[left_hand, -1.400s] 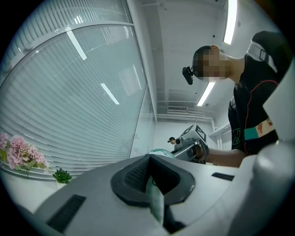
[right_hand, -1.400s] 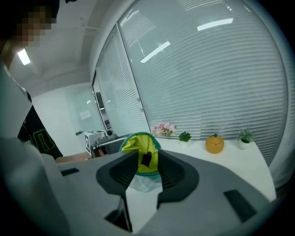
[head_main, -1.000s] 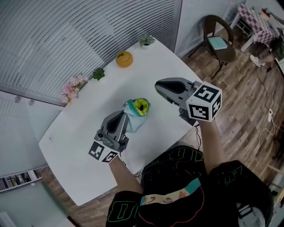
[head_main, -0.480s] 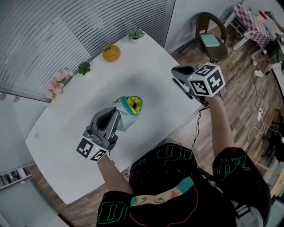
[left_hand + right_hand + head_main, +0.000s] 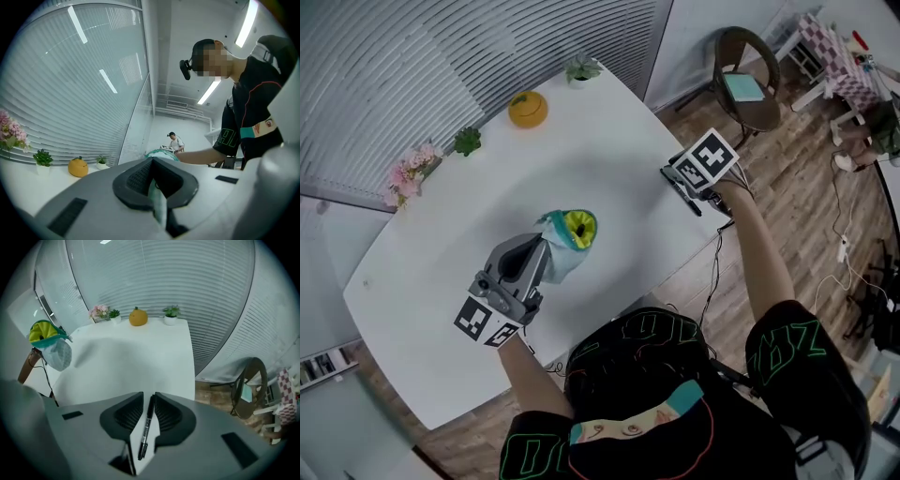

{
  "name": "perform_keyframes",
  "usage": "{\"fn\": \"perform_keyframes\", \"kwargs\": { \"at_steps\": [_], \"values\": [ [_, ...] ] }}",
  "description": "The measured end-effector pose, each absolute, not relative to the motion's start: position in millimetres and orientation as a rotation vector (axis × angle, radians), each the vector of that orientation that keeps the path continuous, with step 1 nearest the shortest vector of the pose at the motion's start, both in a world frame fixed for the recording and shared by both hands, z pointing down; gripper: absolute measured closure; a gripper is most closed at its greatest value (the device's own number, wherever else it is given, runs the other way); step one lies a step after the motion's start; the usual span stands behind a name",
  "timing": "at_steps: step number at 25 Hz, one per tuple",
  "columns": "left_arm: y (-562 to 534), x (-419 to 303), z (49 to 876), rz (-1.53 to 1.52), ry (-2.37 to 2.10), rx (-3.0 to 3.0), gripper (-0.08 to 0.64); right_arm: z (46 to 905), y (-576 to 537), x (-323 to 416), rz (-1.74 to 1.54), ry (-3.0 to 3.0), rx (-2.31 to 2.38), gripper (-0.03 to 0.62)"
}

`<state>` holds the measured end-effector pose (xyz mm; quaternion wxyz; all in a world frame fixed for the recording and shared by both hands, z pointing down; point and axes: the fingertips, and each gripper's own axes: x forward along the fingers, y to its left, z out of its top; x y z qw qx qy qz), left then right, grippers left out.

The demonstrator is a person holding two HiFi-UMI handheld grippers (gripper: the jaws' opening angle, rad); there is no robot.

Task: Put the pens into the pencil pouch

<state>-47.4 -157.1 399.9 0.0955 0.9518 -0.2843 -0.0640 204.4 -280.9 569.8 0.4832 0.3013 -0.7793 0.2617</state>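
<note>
jaws: left gripper (image 5: pixel 153 161) clamped on pencil pouch (image 5: pixel 574 246) | right gripper (image 5: pixel 149 397) just opened, pen (image 5: pixel 146 430) loose between

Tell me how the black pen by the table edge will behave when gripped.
The black pen looks thin, straight and rigid, so it should lift light and stiff. Its round, smooth barrel may roll or slip if nudged. It lies close to the table edge, so a push could send it off.
</note>
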Motion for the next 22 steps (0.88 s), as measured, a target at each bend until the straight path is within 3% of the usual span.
{"fn": "perform_keyframes", "kwargs": {
  "at_steps": [10, 14, 22],
  "values": [
    [-162.0, -41.6, 407.6, -0.160, -0.857, 2.801, 0.563, 617.5, -283.0, 203.1, 0.730, -1.790, 0.628, 0.491],
    [-164.3, -42.2, 408.7, -0.157, -0.861, 2.800, 0.563, 624.5, -285.1, 199.6, 0.719, -1.770, 0.641, 0.543],
    [-165.8, -39.7, 406.4, -0.155, -0.867, 2.811, 0.563, 585.9, -294.6, 182.1, 0.742, -1.972, 0.739, 0.546]
  ]
}}
